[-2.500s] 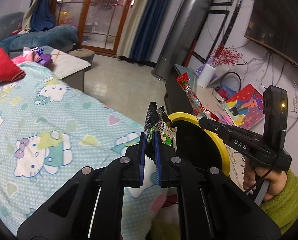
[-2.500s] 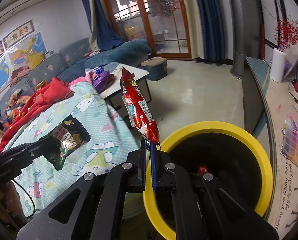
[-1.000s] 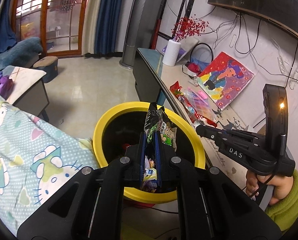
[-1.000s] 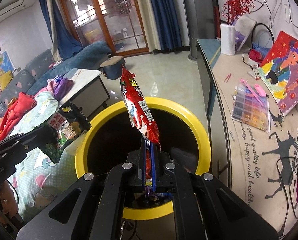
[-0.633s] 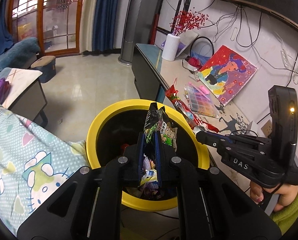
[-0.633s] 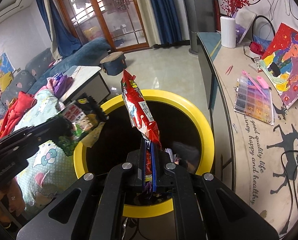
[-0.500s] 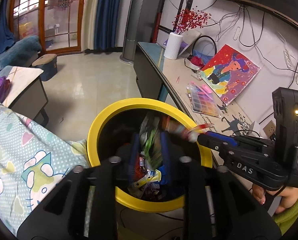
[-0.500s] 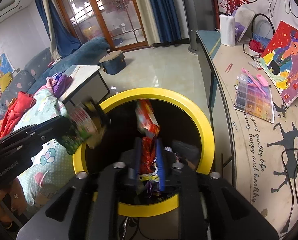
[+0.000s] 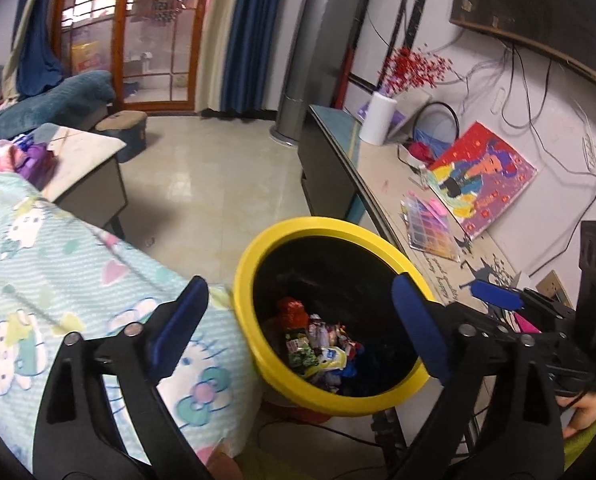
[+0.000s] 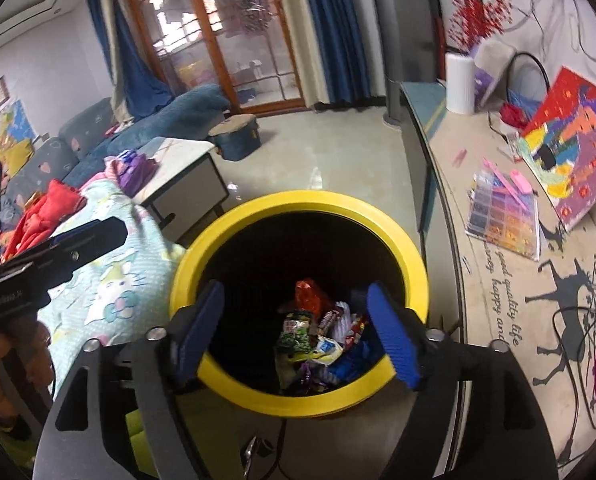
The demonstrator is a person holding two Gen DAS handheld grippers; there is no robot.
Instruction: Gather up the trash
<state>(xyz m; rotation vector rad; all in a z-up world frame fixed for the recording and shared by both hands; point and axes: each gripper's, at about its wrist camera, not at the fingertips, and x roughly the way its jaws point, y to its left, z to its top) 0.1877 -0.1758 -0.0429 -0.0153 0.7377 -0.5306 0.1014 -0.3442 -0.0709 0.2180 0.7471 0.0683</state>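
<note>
Right wrist view shows the wrappers (image 10: 317, 340) now lying at the bottom of the yellow bin (image 10: 298, 204), no more held. Both tools, right tool (image 10: 298, 332) and left tool (image 9: 298, 320), have just been opening; their jaws stand wide apart with nothing between. I judge this drop finished. The bed (image 9: 78, 260) is left of the bin, the tabletop (image 10: 497, 280) right.

The left claw (image 9: 301, 320) is black plastic with silver screws. Its fingers (image 9: 180, 322) carry blue ribbed pads. The right claw (image 10: 296, 334) looks the same; a green sleeve (image 9: 593, 420) shows.
</note>
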